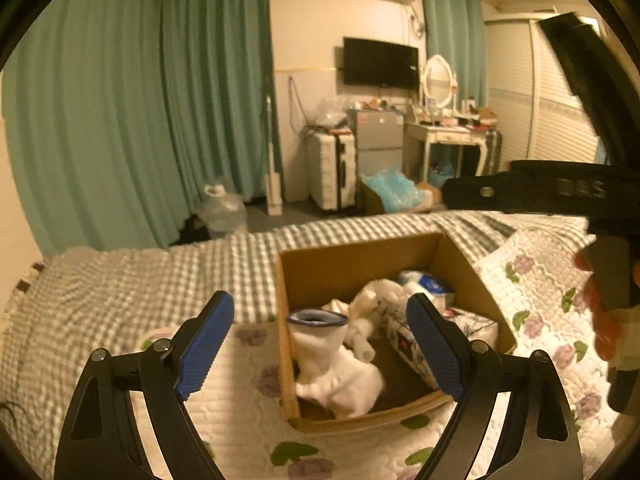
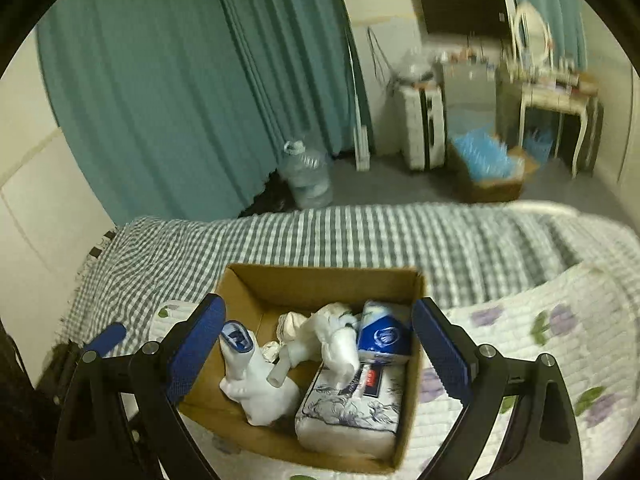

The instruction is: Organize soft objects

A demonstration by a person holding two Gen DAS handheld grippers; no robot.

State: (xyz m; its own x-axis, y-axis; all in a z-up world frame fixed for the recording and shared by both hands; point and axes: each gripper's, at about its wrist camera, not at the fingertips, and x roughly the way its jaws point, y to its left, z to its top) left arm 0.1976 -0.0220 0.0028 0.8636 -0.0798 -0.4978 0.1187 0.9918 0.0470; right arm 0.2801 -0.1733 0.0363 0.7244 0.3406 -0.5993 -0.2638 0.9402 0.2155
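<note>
From the left wrist, the left hand-held gripper (image 1: 320, 344) hangs wide open and empty over the cardboard box (image 1: 348, 256) on the bed (image 1: 120, 280). A white sock (image 1: 332, 364) and crumpled white cloth (image 1: 376, 300) lie inside; no loose items show on the quilt, so sorting looks nearly done.

From the right wrist, the right hand-held gripper (image 2: 320, 350) is likewise spread wide, holding nothing. The box also holds a tissue pack (image 2: 352, 412) and a blue-white packet (image 2: 382, 336).
</note>
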